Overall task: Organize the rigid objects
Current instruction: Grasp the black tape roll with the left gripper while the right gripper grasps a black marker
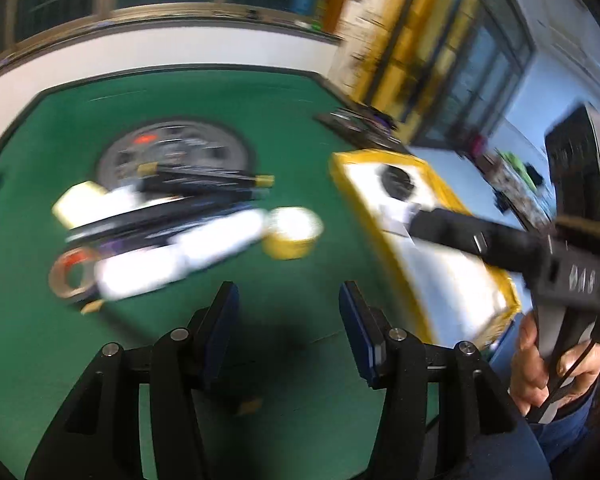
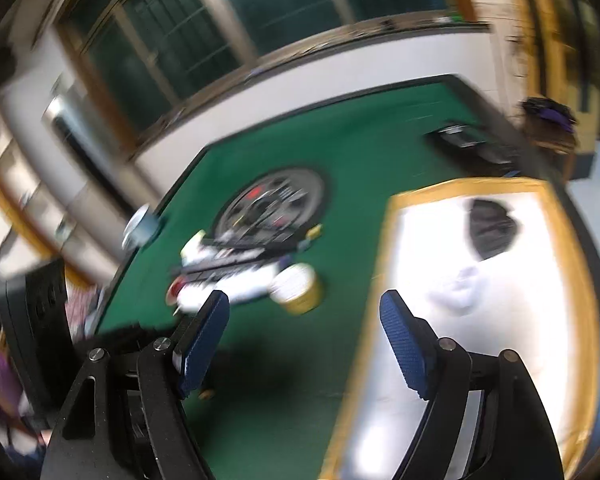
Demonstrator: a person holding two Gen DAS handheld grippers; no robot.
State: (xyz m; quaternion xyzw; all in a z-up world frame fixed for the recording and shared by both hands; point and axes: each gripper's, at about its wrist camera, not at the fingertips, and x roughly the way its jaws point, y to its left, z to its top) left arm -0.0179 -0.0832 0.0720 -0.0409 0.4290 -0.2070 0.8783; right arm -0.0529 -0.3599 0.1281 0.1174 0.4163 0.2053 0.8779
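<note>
Crowding the green table (image 1: 204, 92): blurred clutter (image 1: 160, 232) beside yellow-rimmed tray (image 1: 384, 248).

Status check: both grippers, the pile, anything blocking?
Left gripper open, empty. Right gripper open, empty. Pile of objects on green table, yellow-rimmed tray beside it holding a dark item. Frames blurred; nothing blocking seen.

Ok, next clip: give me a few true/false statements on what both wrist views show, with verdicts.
1. Both grippers are empty. True: nothing sits between the left gripper jaws or the right gripper jaws.
2. The table is red. False: it is green.
3. The yellow tape roll lies inside the yellow-rimmed tray. False: it sits on the table beside it.
4. A dark object lies in the tray. True.
</note>
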